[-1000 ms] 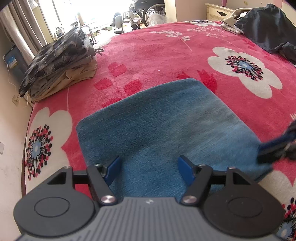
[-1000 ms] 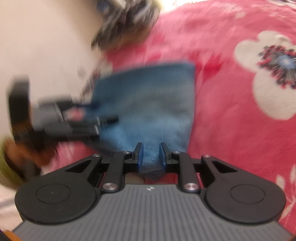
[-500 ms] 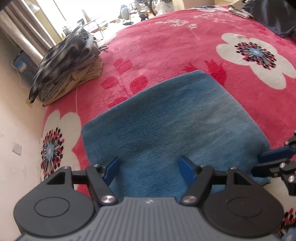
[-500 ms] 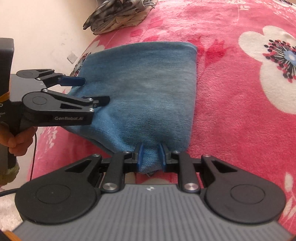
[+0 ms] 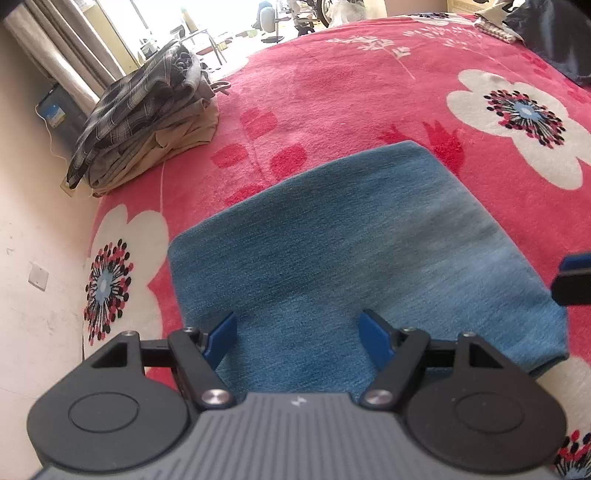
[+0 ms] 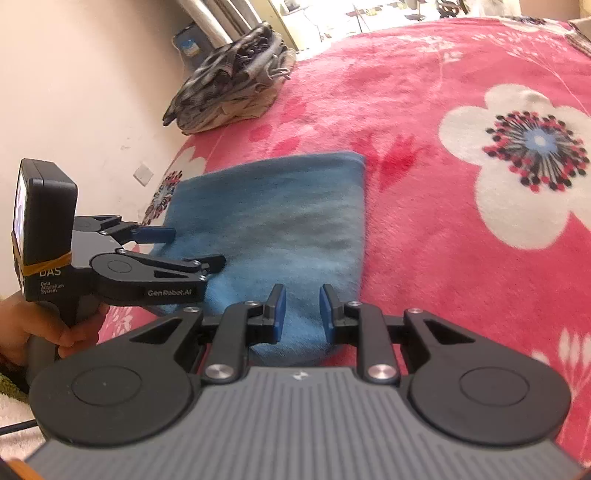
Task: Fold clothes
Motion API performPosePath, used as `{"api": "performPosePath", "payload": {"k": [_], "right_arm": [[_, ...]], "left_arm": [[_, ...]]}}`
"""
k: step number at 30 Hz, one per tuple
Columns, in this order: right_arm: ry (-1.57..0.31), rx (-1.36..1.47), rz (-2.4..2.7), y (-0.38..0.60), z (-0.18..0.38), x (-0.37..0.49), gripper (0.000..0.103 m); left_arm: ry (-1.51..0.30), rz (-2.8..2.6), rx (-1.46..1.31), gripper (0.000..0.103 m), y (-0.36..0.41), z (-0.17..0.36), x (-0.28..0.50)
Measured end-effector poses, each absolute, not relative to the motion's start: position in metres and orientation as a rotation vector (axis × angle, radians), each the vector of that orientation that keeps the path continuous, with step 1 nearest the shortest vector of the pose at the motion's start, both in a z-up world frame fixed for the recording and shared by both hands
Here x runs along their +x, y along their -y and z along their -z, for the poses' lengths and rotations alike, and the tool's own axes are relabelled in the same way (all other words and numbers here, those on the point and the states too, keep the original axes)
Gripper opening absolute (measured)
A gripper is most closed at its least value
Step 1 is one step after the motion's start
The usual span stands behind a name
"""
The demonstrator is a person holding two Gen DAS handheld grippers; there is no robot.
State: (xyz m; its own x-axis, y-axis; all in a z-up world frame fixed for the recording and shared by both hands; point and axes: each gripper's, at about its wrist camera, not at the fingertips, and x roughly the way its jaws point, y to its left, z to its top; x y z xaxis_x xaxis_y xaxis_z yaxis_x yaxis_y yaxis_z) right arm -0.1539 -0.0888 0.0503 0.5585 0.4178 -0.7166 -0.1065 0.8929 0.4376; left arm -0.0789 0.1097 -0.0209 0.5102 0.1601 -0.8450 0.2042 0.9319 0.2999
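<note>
A folded blue garment (image 5: pixel 351 251) lies flat on the red flowered blanket (image 5: pixel 369 92); it also shows in the right wrist view (image 6: pixel 280 218). My left gripper (image 5: pixel 299 334) is open and empty, hovering over the garment's near edge. It also shows in the right wrist view (image 6: pixel 184 251), at the garment's left side. My right gripper (image 6: pixel 298 308) is open with a narrow gap, empty, just above the garment's near right corner. Its fingertip shows at the right edge of the left wrist view (image 5: pixel 572 280).
A stack of folded clothes with a plaid shirt on top (image 5: pixel 147 110) sits at the far left edge of the bed, by the wall (image 5: pixel 29 221). Dark clothing (image 5: pixel 554 33) lies at the far right. A hand (image 6: pixel 33 332) holds the left gripper.
My right gripper was shut on the garment's corner and has opened and let it go. The garment now lies flat. Both grippers have lifted slightly.
</note>
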Motion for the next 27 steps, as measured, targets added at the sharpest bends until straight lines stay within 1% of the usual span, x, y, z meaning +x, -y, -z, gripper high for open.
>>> {"api": "performPosePath", "payload": {"k": [7, 23, 27], "right_arm": [[-1.005, 0.323, -0.352, 0.076, -0.038, -0.16, 0.02], [-1.075, 0.373, -0.351, 0.069, -0.013, -0.151, 0.02], [-1.087, 0.431, -0.353, 0.074, -0.006, -0.144, 0.02]], "left_arm": [[-1.038, 0.02, 0.404, 0.075, -0.107, 0.022, -0.08], [-1.015, 0.038, 0.386, 0.076, -0.114, 0.022, -0.082], [-0.974, 0.078, 0.386, 0.073, -0.117, 0.012, -0.089]]}}
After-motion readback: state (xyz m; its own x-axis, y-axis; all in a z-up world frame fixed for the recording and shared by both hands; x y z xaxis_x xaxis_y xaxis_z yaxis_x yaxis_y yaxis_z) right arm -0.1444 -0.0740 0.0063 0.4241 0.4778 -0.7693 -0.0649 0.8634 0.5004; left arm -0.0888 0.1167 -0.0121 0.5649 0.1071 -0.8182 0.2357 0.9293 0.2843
